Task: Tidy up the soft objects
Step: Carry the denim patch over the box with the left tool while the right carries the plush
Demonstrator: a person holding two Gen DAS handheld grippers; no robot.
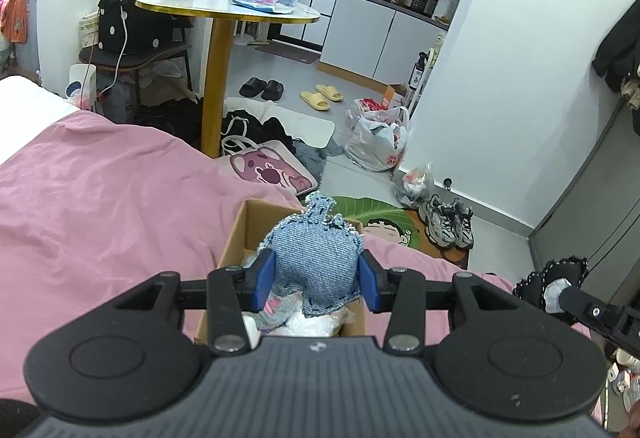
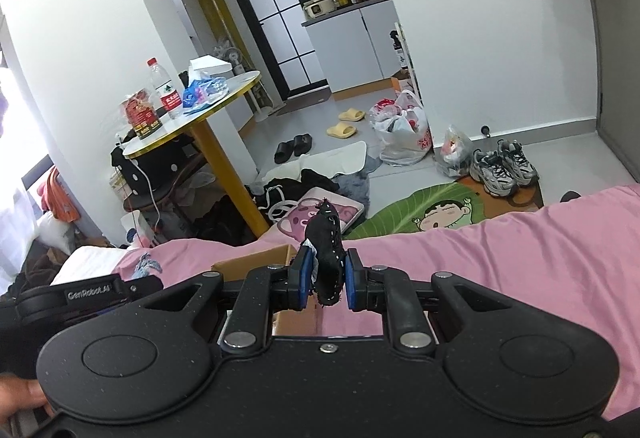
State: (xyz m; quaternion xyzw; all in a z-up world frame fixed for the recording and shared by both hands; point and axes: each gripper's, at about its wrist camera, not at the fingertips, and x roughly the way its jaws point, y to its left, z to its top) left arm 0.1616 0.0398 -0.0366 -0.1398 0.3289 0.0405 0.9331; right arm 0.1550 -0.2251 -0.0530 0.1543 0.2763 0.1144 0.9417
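My left gripper is shut on a stuffed blue denim toy and holds it over an open cardboard box that sits on the pink bed. The box holds pale soft items. My right gripper is shut on a black stuffed toy with white stitching. It hovers over the pink bed just right of the box. The black toy also shows at the right edge of the left wrist view.
A round gold-legged table with a bottle, a can and tissues stands beyond the bed. Bags, clothes, slippers, sneakers and a green cartoon rug lie on the floor. A chair with a black bag is at the left.
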